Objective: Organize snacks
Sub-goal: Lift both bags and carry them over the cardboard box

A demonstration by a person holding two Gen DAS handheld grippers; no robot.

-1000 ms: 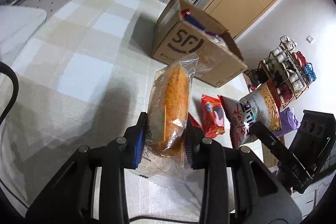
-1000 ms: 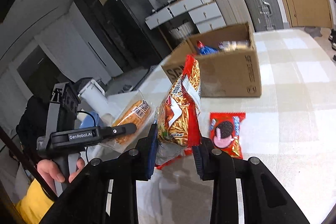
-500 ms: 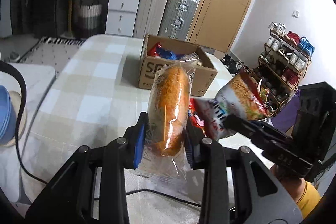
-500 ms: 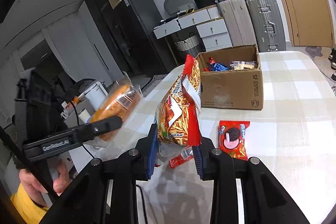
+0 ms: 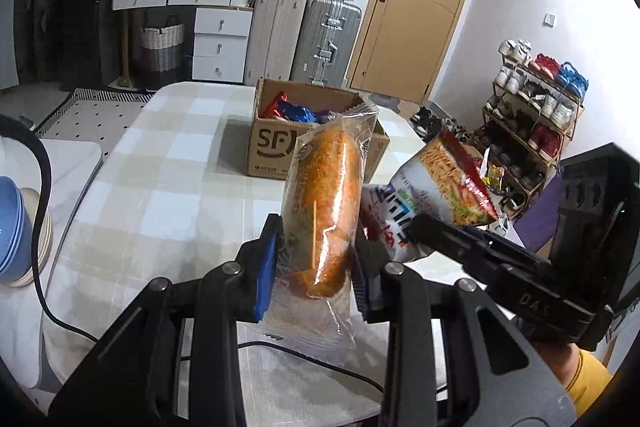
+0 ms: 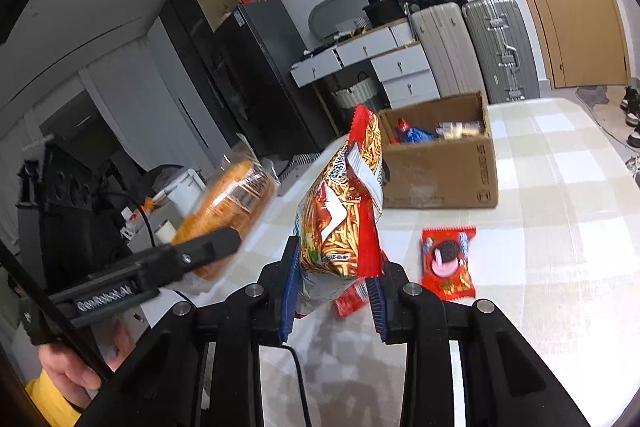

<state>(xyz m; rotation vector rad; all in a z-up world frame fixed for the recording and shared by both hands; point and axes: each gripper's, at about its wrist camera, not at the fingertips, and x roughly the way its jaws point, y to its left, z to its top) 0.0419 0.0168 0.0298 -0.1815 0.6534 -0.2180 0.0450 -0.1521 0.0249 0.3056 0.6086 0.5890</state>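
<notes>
The wrapped bread roll [image 5: 324,215] stands at the centre of the left wrist view, held above the bench [image 5: 160,195]. The left gripper [image 5: 314,267] has its fingers pinching the roll's lower third. Its long axis runs nearly upright, and the crimped top seal points toward the cardboard box [image 5: 272,151] in the upper middle of the frame. Just to its right, the noodle snack bag [image 6: 346,203] is pinched at its bottom edge by the right gripper [image 6: 334,291]. The bag's long axis is upright too, leaning slightly right, with its red top corner pointing at the box.

Both grips sit low on slippery film, so I judge each pack could pivot or slide out while carried. The two packs hang close together and could knock one another at the box mouth, which already holds snacks. The cream biscuit packet [image 6: 448,263] and a small red sachet [image 6: 352,301] lie on the bench at lower right.
</notes>
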